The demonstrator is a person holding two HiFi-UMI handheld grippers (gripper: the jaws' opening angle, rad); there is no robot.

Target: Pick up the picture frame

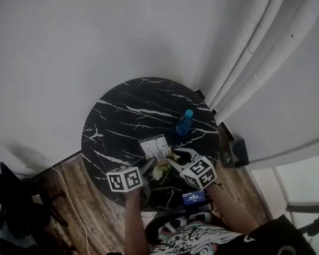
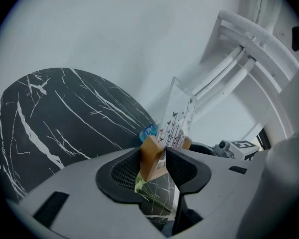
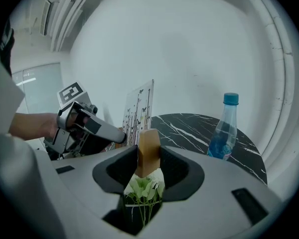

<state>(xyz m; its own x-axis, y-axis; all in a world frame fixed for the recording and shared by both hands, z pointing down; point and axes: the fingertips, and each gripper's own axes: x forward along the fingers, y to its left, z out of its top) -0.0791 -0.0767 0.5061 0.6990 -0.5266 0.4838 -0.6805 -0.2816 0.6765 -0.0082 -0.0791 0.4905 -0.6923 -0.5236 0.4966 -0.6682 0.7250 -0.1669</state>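
Note:
The picture frame (image 1: 155,148) is a clear panel printed with butterflies and white flowers, set on pale wooden end blocks. It hangs over the near edge of the round black marble table (image 1: 133,110). My left gripper (image 1: 147,164) is shut on one wooden block (image 2: 150,159), and the panel (image 2: 179,118) rises beyond it. My right gripper (image 1: 176,157) is shut on the other block (image 3: 149,151), with the flower print (image 3: 143,189) below it. In the right gripper view the left gripper (image 3: 84,126) shows at the frame's far end.
A blue-capped water bottle (image 1: 184,122) (image 3: 223,129) stands on the table to the right of the frame. White curtains (image 1: 255,52) hang at the right. A black box (image 1: 236,152) and a cable (image 1: 69,195) lie on the wooden floor. A small device with a lit screen (image 1: 193,197) sits near the person's body.

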